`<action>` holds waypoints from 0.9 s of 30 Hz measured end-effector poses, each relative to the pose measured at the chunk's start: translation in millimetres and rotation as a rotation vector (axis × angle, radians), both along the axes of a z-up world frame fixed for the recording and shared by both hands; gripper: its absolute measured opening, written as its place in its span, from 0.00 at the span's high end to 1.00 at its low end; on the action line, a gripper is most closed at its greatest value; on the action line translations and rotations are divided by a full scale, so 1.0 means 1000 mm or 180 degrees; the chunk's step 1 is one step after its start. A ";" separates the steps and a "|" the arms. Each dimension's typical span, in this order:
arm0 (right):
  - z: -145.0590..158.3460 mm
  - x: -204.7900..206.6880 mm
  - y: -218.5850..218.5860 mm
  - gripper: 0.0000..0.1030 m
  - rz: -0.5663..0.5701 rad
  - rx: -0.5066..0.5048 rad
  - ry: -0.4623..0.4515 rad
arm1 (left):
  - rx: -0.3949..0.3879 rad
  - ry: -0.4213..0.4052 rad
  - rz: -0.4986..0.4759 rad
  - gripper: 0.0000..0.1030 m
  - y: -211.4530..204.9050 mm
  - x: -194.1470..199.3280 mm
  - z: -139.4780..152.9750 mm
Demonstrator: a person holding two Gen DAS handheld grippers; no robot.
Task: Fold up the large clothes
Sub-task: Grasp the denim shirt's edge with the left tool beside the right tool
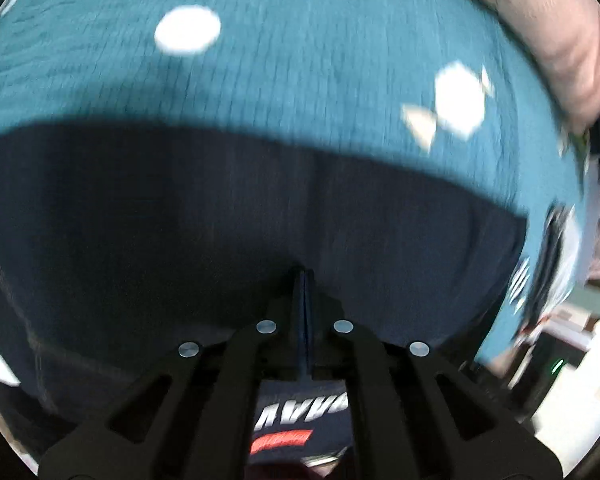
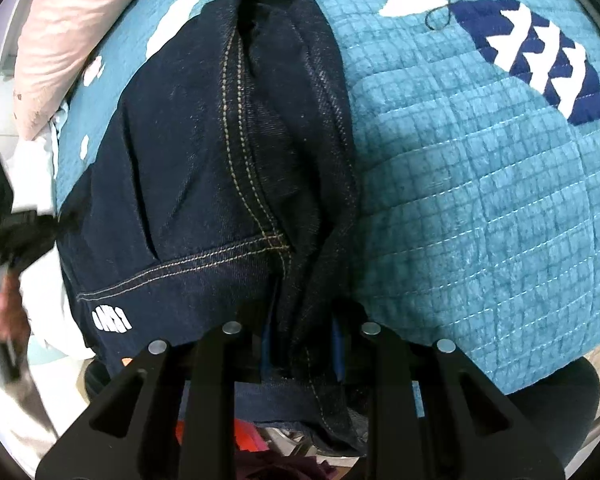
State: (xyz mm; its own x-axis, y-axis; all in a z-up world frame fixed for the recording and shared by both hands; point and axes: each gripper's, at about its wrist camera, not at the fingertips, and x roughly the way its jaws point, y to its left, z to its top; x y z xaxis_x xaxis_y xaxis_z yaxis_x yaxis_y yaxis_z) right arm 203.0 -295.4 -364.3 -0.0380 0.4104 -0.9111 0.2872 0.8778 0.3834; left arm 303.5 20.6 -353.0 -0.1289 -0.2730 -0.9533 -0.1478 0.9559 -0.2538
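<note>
Jeans (image 2: 220, 168) clamped in both grippers' fingers (image 2: 268, 344), print unreadable

Strong motion blur is seen in the left wrist view: the white shapes on the teal quilted blanket (image 1: 300, 60) are smeared, and the stitching is lost. The dark blue denim garment (image 1: 220, 220) is rendered almost black, with little detail. The right wrist view is sharp and evenly lit; the tan seam of the garment (image 2: 240, 140) is clearly read, and a soft shadow is cast on the blanket (image 2: 480, 200) beside it. Both pictures are bent by fisheye distortion and darkened at the corners.
</note>
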 end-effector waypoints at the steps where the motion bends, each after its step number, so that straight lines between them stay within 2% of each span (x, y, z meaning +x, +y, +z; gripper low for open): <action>1: 0.000 0.000 0.001 0.80 -0.0007 -0.0016 0.0001 | 0.0064 -0.0089 -0.0059 0.99 -0.004 -0.007 -0.003; 3: -0.001 0.000 0.002 0.80 -0.0017 -0.0045 0.0024 | 0.0061 -0.0148 0.0024 0.98 -0.003 -0.010 -0.015; 5: 0.000 0.001 0.003 0.80 -0.0002 -0.0061 0.0039 | -0.0062 -0.0029 0.0290 0.98 0.007 -0.008 -0.018; 6: 0.000 0.001 0.004 0.80 -0.0002 -0.0067 0.0037 | -0.0057 0.0043 0.0309 0.98 0.008 -0.009 -0.011; 8: 0.002 0.001 0.005 0.80 -0.0003 -0.0083 0.0013 | 0.0084 0.0068 0.0108 0.98 0.000 -0.020 0.003; 9: 0.002 0.000 0.005 0.80 -0.0014 -0.0091 0.0001 | 0.0194 0.0017 -0.0100 0.98 -0.007 -0.034 0.014; 10: 0.002 0.000 0.005 0.80 -0.0027 -0.0106 -0.0013 | 0.0236 -0.0025 -0.0176 0.98 -0.011 -0.045 0.019; 12: 0.002 -0.001 0.006 0.80 -0.0061 -0.0134 -0.0024 | 0.0335 0.0036 -0.0266 0.98 -0.016 -0.073 0.003; 13: 0.002 -0.001 0.005 0.79 -0.0067 -0.0141 -0.0021 | 0.0341 0.0083 -0.0201 0.98 -0.015 -0.083 -0.013; 14: 0.003 -0.001 0.006 0.79 -0.0057 -0.0152 -0.0016 | 0.0347 -0.0002 -0.0164 0.98 -0.015 -0.087 -0.018; 16: 0.005 -0.001 0.009 0.79 -0.0008 -0.0189 -0.0038 | 0.0461 -0.0098 -0.0238 0.98 -0.020 -0.093 -0.010; 17: 0.006 -0.002 0.010 0.79 0.0011 -0.0217 -0.0055 | 0.0545 0.0062 -0.0322 0.98 -0.025 -0.100 -0.005; 19: 0.006 -0.002 0.012 0.79 0.0005 -0.0247 -0.0067 | 0.0441 0.0366 -0.0421 0.98 -0.031 -0.123 -0.006; 20: 0.006 -0.002 0.013 0.79 -0.0007 -0.0265 -0.0069 | 0.0444 0.0368 -0.0551 0.98 -0.035 -0.140 -0.009; 22: 0.006 -0.001 0.013 0.79 -0.0026 -0.0284 -0.0074 | 0.0574 0.0230 -0.0691 0.98 -0.039 -0.166 -0.019; 23: 0.006 -0.001 0.014 0.79 -0.0028 -0.0291 -0.0082 | 0.0636 -0.0003 -0.0709 0.98 -0.041 -0.177 -0.025; 24: 0.006 -0.002 0.014 0.79 -0.0029 -0.0293 -0.0092 | 0.0680 -0.0115 -0.0703 0.98 -0.043 -0.181 -0.024; 26: 0.006 -0.002 0.013 0.79 -0.0031 -0.0285 -0.0099 | 0.0785 -0.0153 -0.0633 0.98 -0.047 -0.186 -0.016; 27: 0.006 -0.002 0.012 0.79 -0.0033 -0.0277 -0.0093 | 0.0837 -0.0174 -0.0699 0.98 -0.052 -0.192 -0.008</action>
State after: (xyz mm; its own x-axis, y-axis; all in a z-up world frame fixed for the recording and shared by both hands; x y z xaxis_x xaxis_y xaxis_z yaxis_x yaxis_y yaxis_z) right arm 200.8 -283.4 -358.4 -0.0072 0.3299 -0.9440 0.2863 0.9052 0.3141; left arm 111.7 -31.1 -360.7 -0.1041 0.0115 -0.9945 0.0759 0.9971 0.0036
